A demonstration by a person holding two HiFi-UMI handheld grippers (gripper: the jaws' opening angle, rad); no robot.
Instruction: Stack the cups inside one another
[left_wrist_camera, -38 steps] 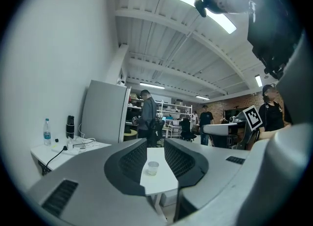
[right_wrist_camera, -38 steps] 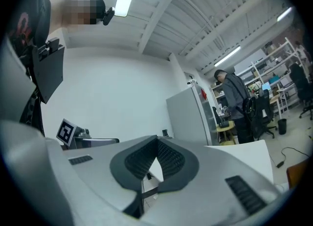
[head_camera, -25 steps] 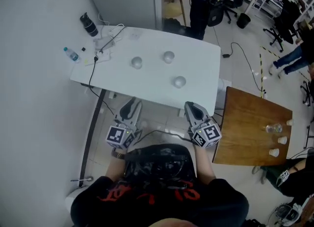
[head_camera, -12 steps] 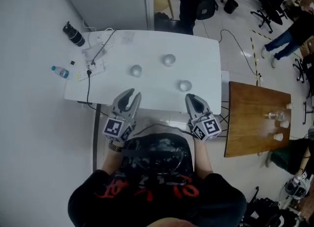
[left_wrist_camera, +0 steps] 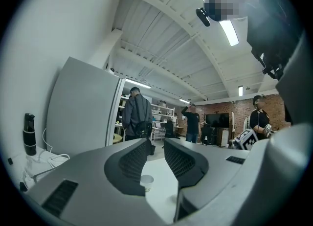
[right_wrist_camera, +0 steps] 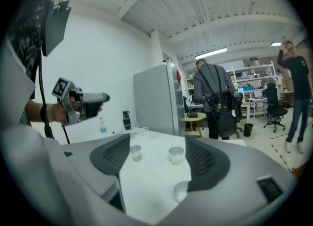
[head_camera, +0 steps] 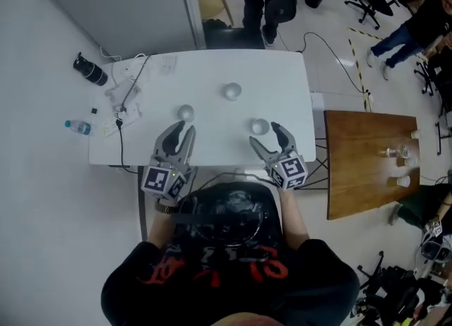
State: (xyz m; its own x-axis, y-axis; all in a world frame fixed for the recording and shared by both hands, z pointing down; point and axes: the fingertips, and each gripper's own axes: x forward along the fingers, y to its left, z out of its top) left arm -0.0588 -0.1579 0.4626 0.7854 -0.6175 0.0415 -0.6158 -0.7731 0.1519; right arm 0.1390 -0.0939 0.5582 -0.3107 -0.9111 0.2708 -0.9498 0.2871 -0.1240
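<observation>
Right gripper [head_camera: 265, 135] jaws opening, nearest cup [head_camera: 259, 127] just at their tips, unclamped, readying a grab, I'd say. Left gripper [head_camera: 179, 133] jaws apart, empty, facing another cup [head_camera: 186, 113] on the table [head_camera: 282, 77].

Bright, even overhead light from ceiling strip lights [left_wrist_camera: 229, 30]; soft shadows; gripper views fisheye-warped, dark vignetted edges.

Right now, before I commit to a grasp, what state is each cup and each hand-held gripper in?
left cup: upright, standing alone, unstacked.
far cup: upright, standing alone, unstacked.
near cup: upright, unstacked, not gripped.
left hand-held gripper: open, nothing between the jaws.
right hand-held gripper: jaws opening, near cup at their tips, not clamped.
</observation>
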